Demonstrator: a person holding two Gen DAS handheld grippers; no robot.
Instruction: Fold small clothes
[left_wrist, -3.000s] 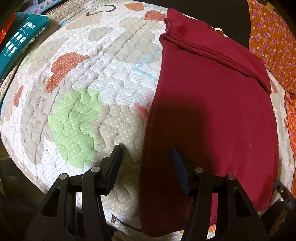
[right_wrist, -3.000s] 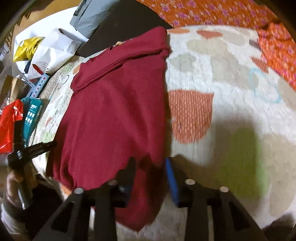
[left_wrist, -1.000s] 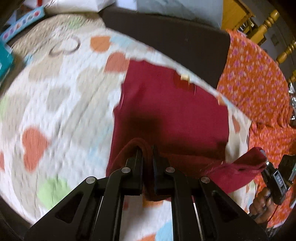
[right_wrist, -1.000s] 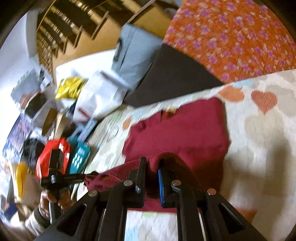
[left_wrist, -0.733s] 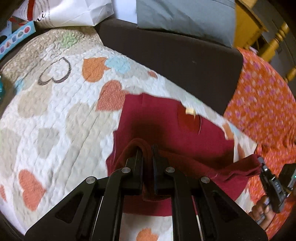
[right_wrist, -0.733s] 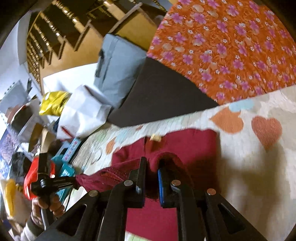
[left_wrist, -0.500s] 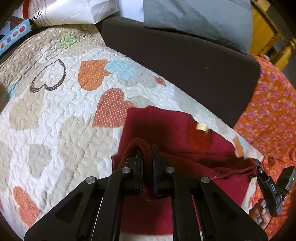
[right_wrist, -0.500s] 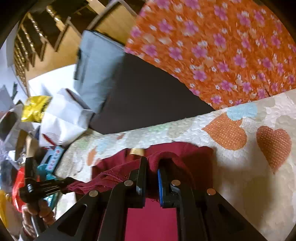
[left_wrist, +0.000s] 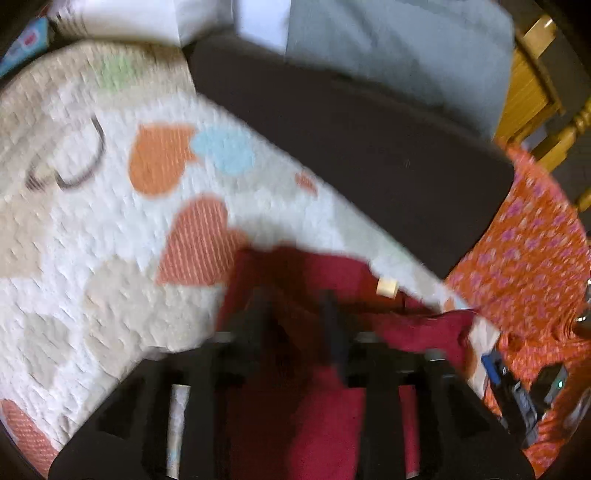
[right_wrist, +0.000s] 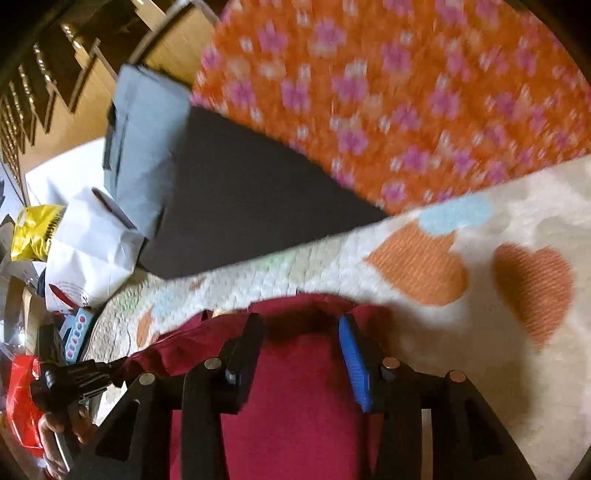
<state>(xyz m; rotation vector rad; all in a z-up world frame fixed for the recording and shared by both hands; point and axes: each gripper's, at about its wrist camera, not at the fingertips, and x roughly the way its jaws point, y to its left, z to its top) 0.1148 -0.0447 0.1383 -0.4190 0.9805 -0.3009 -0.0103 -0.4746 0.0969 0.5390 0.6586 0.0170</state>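
Both grippers' jaws are opening, left gripper (left_wrist: 295, 317) and right gripper (right_wrist: 301, 343), dropping the maroon garment (right_wrist: 295, 406) folded onto the quilt (right_wrist: 480, 332).

Your right gripper (right_wrist: 299, 332) has its jaws opening, and the pads do not press on the dark red shirt (right_wrist: 295, 398) that lies between and under them. The shirt lies on the quilt with hearts (right_wrist: 480, 295). Your left gripper (right_wrist: 110, 367) is at the left, at the shirt's edge, with your hand (right_wrist: 55, 428) on its handle. Behind the quilt are a dark cushion (right_wrist: 240, 206), an orange flowered cloth (right_wrist: 388, 92) and a white bag (right_wrist: 88, 251).
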